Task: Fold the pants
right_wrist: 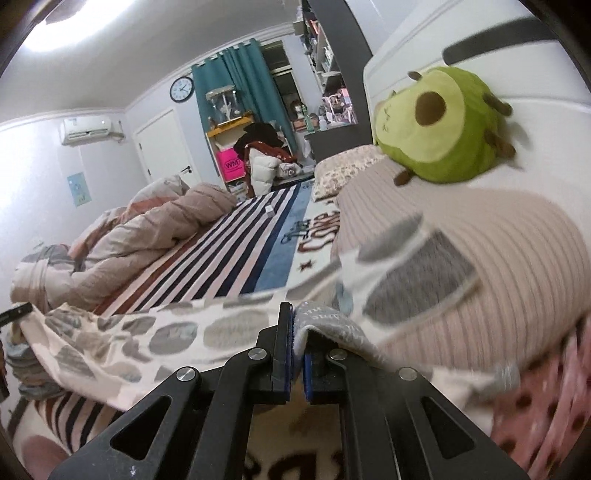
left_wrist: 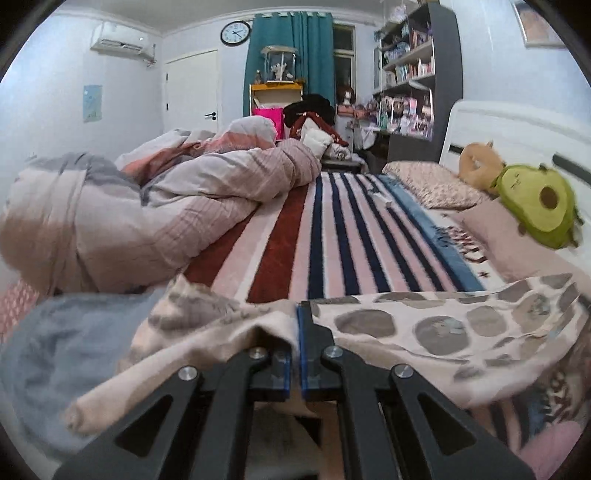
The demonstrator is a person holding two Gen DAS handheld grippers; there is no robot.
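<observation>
Pants [left_wrist: 424,332], cream with grey oval spots, stretched as a band between both tongs, lifted just above the striped blanket [left_wrist: 332,236] on the bed. Left tongs [left_wrist: 299,343] pinched tight on one stretch of the fabric edge, blue pads together with cloth draped over both sides of the fingers. Right tongs [right_wrist: 295,347] likewise clamped on the other stretch of the edge, a grey-lined fold of the pants [right_wrist: 166,332] squeezed between the pads, the spotted cloth running off to the left of them toward the other tongs, whose dark tip shows at the far left edge of the right wrist view. Beyond the left tongs and to their left, a rumpled pink and grey duvet [left_wrist: 166,192] heaped along the bed. Ahead and to the right of both tongs, a green avocado plush [right_wrist: 443,125] resting on a ribbed pink pillow [right_wrist: 498,280] against the white headboard [right_wrist: 461,48]. Farther off, straight ahead of the left tongs, teal curtains [left_wrist: 295,48], a round wall clock [left_wrist: 235,33] and crowded shelves [left_wrist: 410,62]. Cloth edges near the right tongs blurred.
</observation>
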